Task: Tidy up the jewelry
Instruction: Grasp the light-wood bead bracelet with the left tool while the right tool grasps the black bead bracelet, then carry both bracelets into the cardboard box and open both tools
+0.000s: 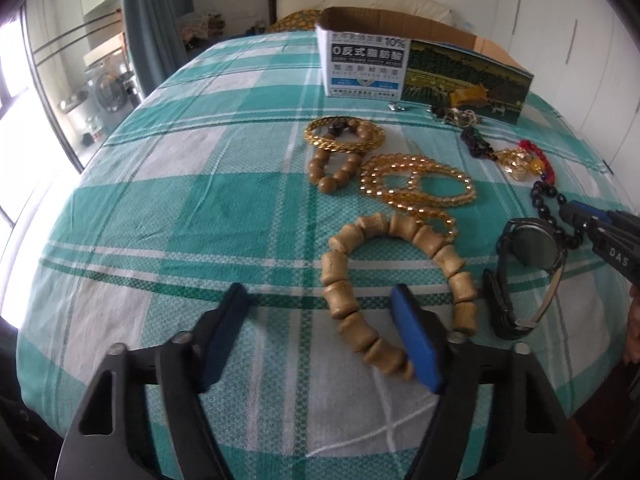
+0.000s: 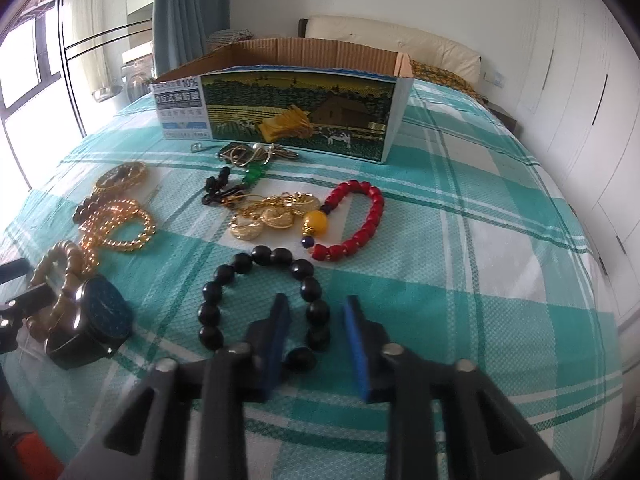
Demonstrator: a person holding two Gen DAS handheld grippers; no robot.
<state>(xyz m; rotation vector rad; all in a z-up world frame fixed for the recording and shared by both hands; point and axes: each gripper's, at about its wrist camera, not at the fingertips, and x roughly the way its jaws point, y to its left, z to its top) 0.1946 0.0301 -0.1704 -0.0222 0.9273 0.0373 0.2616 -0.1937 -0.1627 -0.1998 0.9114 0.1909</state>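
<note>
Left gripper [image 1: 320, 300]: jaws wide, beside wooden bead bracelet [image 1: 400, 280].
Right gripper [image 2: 316, 312]: jaws part-open, straddling black bead bracelet [image 2: 264, 304].
Wristwatch [image 2: 96, 320]: left of black bead bracelet.

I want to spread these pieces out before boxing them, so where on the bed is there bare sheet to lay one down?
Bare sheet lies left of the wooden barrel-bead bracelet and gold bangles, and right of the red bead bracelet beyond the cardboard box. It is crowded from the box front to the watch and black bead bracelet.

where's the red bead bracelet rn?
Right wrist view, centre-right: red bead bracelet flat on the bedsheet, beside the gold charms, beyond the black bead bracelet.
</note>
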